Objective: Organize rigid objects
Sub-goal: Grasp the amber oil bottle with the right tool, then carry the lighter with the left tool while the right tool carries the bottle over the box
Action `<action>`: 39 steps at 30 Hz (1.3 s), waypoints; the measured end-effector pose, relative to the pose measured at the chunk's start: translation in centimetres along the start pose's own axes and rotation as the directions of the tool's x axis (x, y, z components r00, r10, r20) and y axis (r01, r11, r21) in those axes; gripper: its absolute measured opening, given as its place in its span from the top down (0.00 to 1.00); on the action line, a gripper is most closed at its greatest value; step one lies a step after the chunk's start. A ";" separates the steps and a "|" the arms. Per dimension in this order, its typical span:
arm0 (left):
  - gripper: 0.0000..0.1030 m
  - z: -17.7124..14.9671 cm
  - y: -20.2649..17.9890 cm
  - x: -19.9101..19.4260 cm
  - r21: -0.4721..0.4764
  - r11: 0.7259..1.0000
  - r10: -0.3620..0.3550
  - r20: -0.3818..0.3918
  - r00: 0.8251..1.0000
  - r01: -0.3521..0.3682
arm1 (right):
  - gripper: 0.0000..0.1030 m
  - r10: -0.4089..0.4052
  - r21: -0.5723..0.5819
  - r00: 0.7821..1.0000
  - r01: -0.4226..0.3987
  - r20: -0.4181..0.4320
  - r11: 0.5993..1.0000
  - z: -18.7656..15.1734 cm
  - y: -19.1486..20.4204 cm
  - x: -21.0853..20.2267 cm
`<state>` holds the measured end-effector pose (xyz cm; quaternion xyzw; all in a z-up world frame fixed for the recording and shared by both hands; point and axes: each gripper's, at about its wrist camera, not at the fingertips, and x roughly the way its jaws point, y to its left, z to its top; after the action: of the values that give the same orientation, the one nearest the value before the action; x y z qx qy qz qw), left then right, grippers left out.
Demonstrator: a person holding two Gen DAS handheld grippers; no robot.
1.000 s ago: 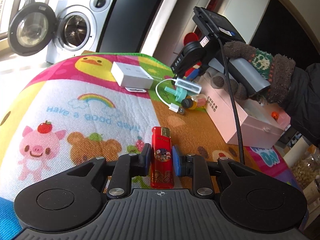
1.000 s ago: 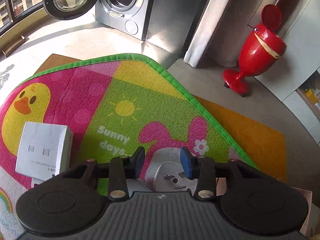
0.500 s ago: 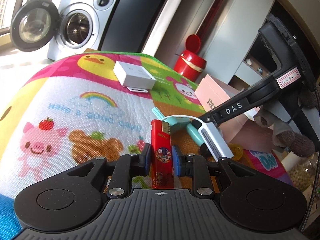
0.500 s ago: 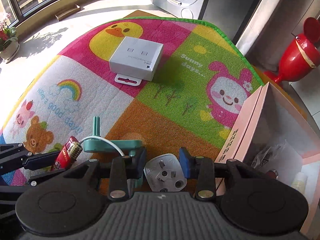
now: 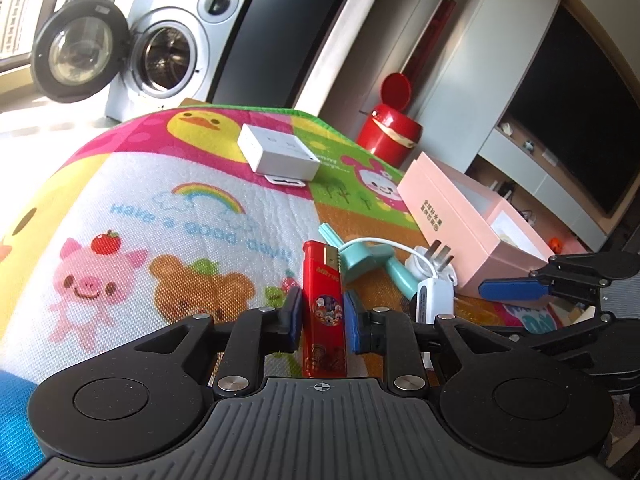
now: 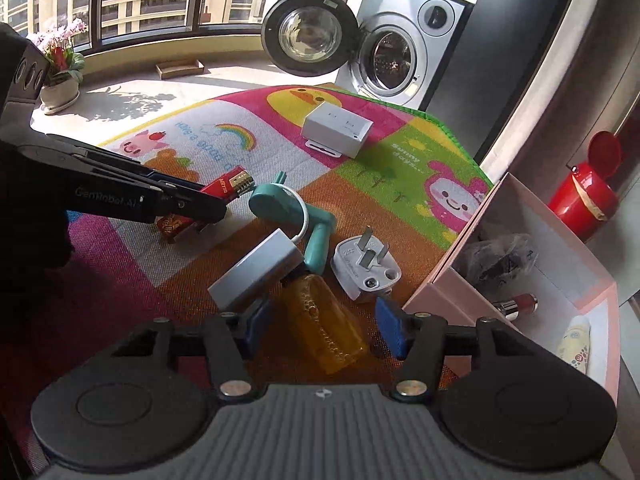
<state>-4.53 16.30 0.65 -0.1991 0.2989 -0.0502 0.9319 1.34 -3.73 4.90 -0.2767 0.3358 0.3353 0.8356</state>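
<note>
My left gripper (image 5: 322, 312) is shut on a red lighter (image 5: 323, 308) that lies on the play mat; both also show in the right wrist view, the lighter (image 6: 224, 190) between the fingers. My right gripper (image 6: 320, 330) is open over an amber bottle (image 6: 326, 330). A white plug adapter (image 6: 364, 270), a grey-white cable adapter (image 6: 256, 270) and a teal tool (image 6: 288, 216) lie just beyond it. The open pink box (image 6: 440, 284) stands at the right, holding a lipstick (image 6: 516, 304) and a bagged item. The plug also shows in the left wrist view (image 5: 432, 264).
A white carton (image 5: 278, 154) lies far on the colourful mat (image 5: 160, 216). A red bin (image 5: 390, 128) stands past the mat's edge. A washing machine (image 5: 160, 60) with its door open is at the back. The pink box (image 5: 452, 212) sits at the mat's right edge.
My right gripper has let go of the white plug, which now lies on the mat, and has pulled back and opened wide over the amber bottle. The left gripper still holds the lighter.
</note>
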 end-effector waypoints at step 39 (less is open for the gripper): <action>0.77 -4.6 -14.2 2.8 0.336 0.939 -0.019 -0.179 0.984 0.079 | 0.82 -0.081 0.332 0.996 0.066 0.034 0.941 -6.5 -8.6 -3.8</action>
<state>-4.50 1.12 1.44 -0.0368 0.3603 -0.1418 0.9213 3.28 -14.97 5.76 -0.1370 0.3571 0.2493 0.8897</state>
